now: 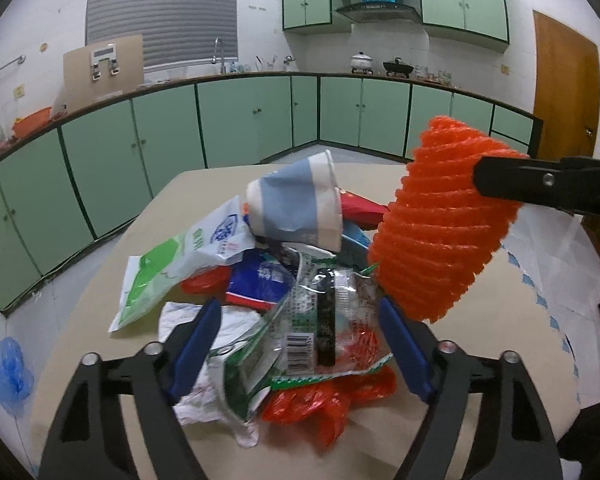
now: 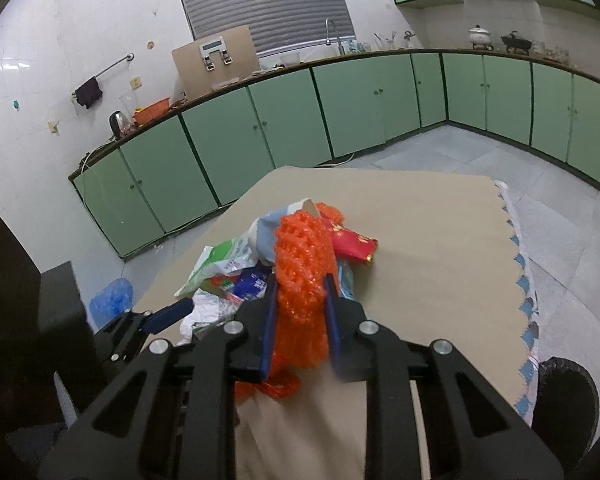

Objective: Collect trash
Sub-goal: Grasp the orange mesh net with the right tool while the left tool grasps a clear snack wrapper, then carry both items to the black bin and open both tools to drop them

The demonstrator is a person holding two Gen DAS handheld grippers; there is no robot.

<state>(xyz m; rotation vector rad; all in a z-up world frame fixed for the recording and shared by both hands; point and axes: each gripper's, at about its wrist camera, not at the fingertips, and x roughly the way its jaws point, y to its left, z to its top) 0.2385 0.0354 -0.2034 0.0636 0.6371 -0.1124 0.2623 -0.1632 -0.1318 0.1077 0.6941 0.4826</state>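
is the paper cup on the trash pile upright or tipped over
Tipped over: the paper cup lies on its side atop the wrappers, its rim facing up and away.

My left tool (image 1: 300, 344) points down at a slant, its blue pads set wide apart on either side of the litter without pressing on it. My right tool (image 2: 300, 312) tilts down likewise, pads clamped on an orange foam net (image 2: 302, 276) held aloft.

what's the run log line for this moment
right hand-held gripper: shut on orange foam net | left hand-held gripper: open over clear wrapper | trash pile on table
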